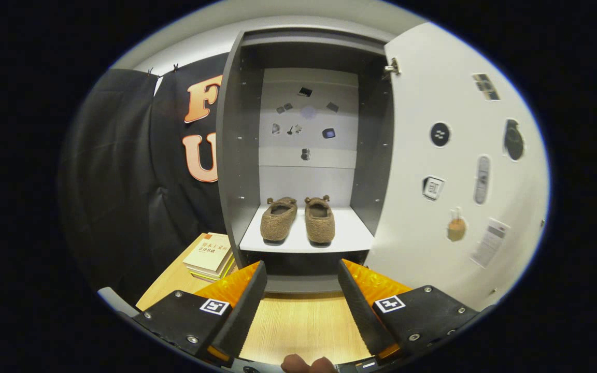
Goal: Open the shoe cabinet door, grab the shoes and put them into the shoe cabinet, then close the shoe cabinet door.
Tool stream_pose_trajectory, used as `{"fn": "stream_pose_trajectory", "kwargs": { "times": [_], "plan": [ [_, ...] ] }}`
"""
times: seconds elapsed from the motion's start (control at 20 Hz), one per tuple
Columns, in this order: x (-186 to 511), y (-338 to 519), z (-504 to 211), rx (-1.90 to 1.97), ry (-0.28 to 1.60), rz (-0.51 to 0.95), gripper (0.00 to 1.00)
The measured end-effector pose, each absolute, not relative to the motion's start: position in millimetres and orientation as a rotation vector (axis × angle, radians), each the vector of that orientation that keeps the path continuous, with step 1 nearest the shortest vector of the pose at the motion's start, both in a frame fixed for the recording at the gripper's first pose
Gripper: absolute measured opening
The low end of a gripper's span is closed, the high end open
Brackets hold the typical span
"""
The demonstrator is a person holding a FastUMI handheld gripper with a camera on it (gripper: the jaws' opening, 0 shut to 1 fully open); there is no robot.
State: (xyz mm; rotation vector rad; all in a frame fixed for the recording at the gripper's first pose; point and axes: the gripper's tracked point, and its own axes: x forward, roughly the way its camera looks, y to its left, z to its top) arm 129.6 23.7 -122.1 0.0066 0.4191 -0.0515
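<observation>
A pair of brown fuzzy slippers [298, 219] stands side by side on the white lower shelf [353, 239] of the grey shoe cabinet [236, 155], toes pointing into the cabinet. The cabinet door [454, 171] is swung wide open to the right, its white inner face covered with stickers. My gripper [302, 269] is open, with nothing between its fingers. It hangs over the wooden table, a short way in front of the cabinet, and the slippers lie beyond the fingertips.
A stack of books [210, 256] lies on the wooden table [298, 321] left of the cabinet's base. Black cloth hangs behind on the left. Small stickers dot the cabinet's back wall [306, 119]. A person's fingertips [306, 363] show behind the gripper.
</observation>
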Motion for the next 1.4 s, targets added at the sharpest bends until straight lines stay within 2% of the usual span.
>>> {"fn": "stream_pose_trajectory", "kwargs": {
  "times": [0.35, 0.7, 1.2, 1.4],
  "plan": [
    [39, -43, -91, 0.122, 0.363, 0.013, 0.87],
    [-18, -114, -66, 0.156, 0.288, 0.125, 0.88],
    [-5, -231, -63, 0.153, 0.258, -0.019, 0.87],
    [12, -242, -69, 0.135, 0.272, -0.071, 0.88]
  ]
}}
